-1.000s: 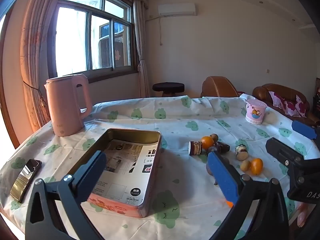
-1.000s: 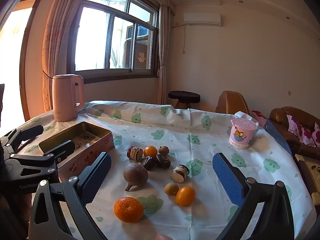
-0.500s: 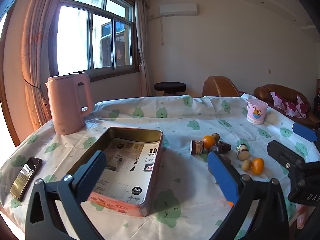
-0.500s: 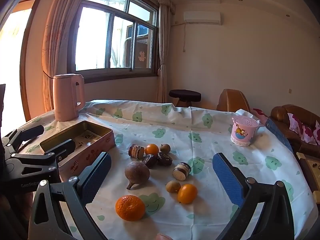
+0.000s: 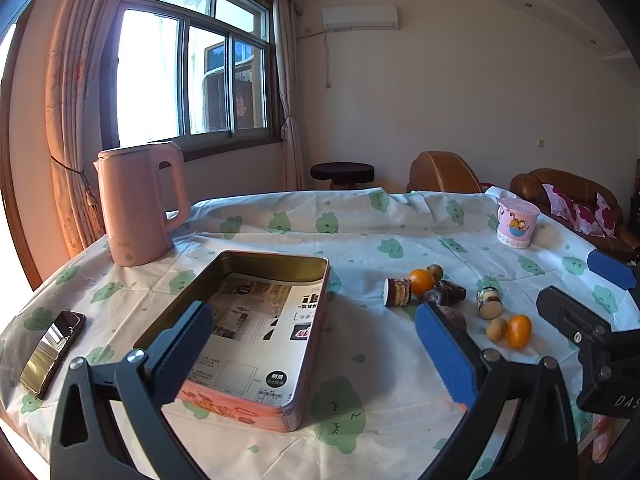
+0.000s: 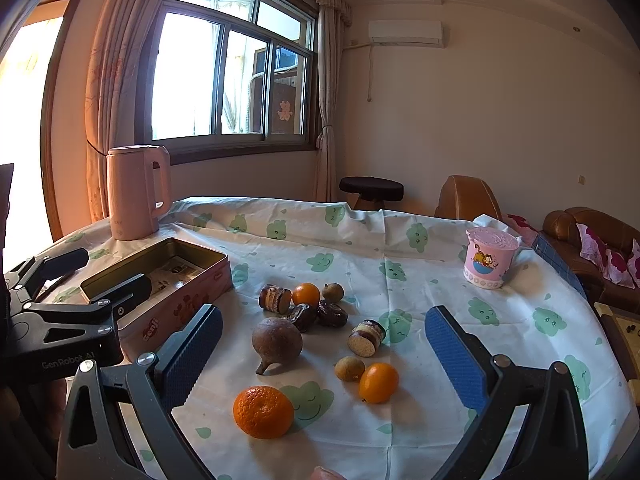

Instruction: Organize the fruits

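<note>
Left tongs [image 5: 312, 344]: spread wide, holding nothing, hanging over the near end of the tin.
Right tongs [image 6: 324, 348]: also wide and empty, above the fruit pile.
Nearest fruit: a big orange [image 6: 263, 411] sat closest on the desk [image 6: 400, 248], with a small orange fruit [image 6: 378, 382] touching a brownish one [image 6: 349, 368] just beside it.
Middle: a brown round root-looking thing [image 6: 277, 343], two little roll cakes and dark lumps clustered with another orange [image 6: 306, 294].
Tin [image 5: 256, 328]: open, paper-lined, no fruit in it, left of the pile with a bare strip of cloth between.
Left edge: phone [image 5: 53, 352] lay near the desk rim.
Far side: pink kettle [image 5: 140, 200] at back left, pink cup [image 6: 490, 258] at back right, lots of free cloth between them.
</note>
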The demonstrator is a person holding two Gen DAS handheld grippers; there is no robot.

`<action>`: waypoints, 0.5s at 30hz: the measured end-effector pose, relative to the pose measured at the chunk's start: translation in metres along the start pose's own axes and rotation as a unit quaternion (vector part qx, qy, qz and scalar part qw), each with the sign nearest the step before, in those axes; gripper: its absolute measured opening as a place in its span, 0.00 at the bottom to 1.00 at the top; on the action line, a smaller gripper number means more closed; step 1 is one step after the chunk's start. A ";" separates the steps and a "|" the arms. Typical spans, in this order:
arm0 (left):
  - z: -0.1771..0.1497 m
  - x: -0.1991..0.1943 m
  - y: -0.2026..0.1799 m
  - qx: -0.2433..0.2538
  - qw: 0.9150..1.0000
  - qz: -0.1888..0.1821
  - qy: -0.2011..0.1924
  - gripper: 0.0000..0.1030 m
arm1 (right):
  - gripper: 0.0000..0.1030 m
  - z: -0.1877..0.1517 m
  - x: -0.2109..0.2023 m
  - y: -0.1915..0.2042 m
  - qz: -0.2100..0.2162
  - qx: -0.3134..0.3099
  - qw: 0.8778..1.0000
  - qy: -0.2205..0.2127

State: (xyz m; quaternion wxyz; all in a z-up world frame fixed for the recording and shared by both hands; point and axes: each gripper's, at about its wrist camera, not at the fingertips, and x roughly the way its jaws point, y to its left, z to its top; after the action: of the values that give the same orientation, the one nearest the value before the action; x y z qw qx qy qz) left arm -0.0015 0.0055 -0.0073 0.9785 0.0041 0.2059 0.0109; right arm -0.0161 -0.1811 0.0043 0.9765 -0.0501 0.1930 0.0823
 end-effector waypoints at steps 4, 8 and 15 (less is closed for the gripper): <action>-0.001 0.000 0.001 0.000 1.000 0.000 0.001 1.00 | 0.99 -0.001 -0.002 0.003 0.001 -0.001 1.000 0.001; -0.002 0.000 0.001 0.000 1.000 -0.001 0.001 1.00 | 0.99 -0.003 0.000 0.001 0.002 0.000 1.000 0.002; -0.002 0.000 0.001 0.001 1.000 -0.001 0.003 1.00 | 0.99 -0.004 -0.004 0.005 0.004 0.000 1.000 0.002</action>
State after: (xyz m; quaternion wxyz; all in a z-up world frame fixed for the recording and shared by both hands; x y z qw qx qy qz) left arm -0.0019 0.0066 -0.0090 0.9780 0.0045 0.2084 0.0098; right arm -0.0220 -0.1772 0.0018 0.9757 -0.0495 0.1954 0.0857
